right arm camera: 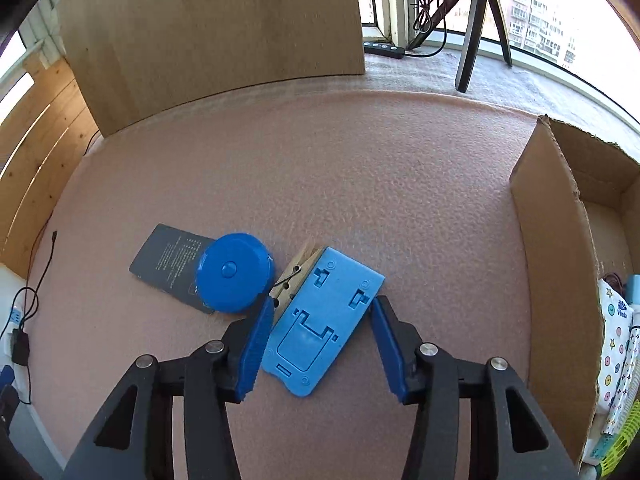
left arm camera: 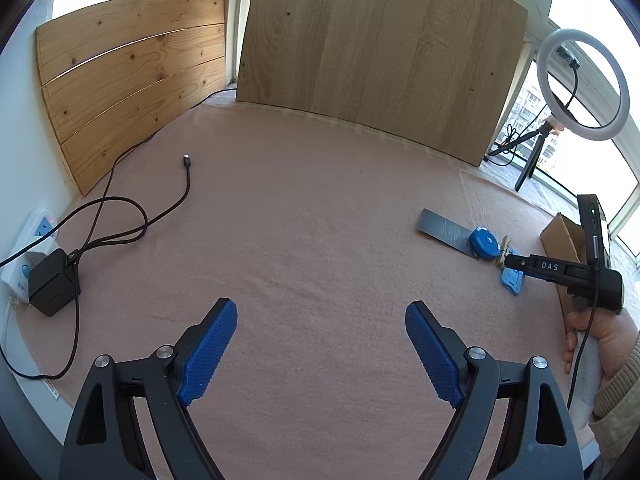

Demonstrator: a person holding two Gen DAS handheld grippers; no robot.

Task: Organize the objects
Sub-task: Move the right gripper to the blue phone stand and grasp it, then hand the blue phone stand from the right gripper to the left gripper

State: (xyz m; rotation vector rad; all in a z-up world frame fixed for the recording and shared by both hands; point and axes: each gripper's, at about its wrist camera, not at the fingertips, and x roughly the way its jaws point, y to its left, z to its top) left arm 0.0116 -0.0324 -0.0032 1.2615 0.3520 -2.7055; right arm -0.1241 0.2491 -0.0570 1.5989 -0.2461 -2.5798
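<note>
Desk covered in a pinkish, fine-textured mat. On it, far left edge: white power strip with a black adapter plugged in; black cable loops across the mat, free plug end lying apart toward centre. Right side: dark printed card flat on the mat, round blue disc overlapping its corner; wooden clothespin just beside the disc, touching a light blue plastic stand lying flat. Open cardboard box at right edge. Two wooden boards stand at the back; tripod beyond
</note>
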